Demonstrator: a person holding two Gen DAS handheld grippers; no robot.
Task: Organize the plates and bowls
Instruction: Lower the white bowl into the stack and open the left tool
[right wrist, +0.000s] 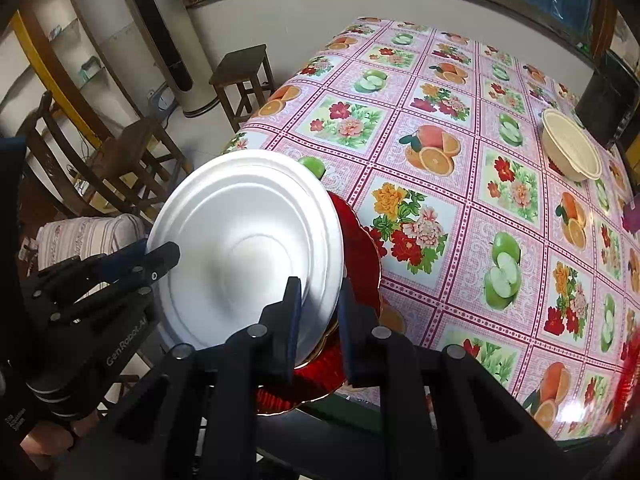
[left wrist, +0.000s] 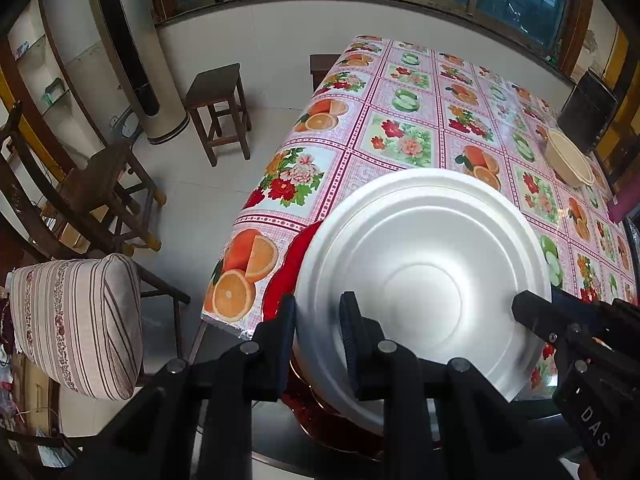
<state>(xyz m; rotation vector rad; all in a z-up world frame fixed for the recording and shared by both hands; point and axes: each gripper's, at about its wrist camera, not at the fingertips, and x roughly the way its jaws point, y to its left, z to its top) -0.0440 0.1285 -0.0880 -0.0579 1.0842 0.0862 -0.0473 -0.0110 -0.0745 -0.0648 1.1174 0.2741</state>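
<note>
**White plate held by both grippers**

Your left gripper point(left wrist: 318, 312) is clamped on the near-left rim of the white plate point(left wrist: 424, 272); your right gripper point(right wrist: 318, 300) pinches its opposite rim. The plate fills the lower centre of both views, tilted over a red plate point(right wrist: 360, 248) at the table's point(right wrist: 460, 208) near edge. A cream bowl point(right wrist: 570, 148) sits upper right.

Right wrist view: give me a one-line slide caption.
Both grippers, right and left, pinch opposite rims of a white plate above a red plate; beige bowl waits far across the table.
</note>
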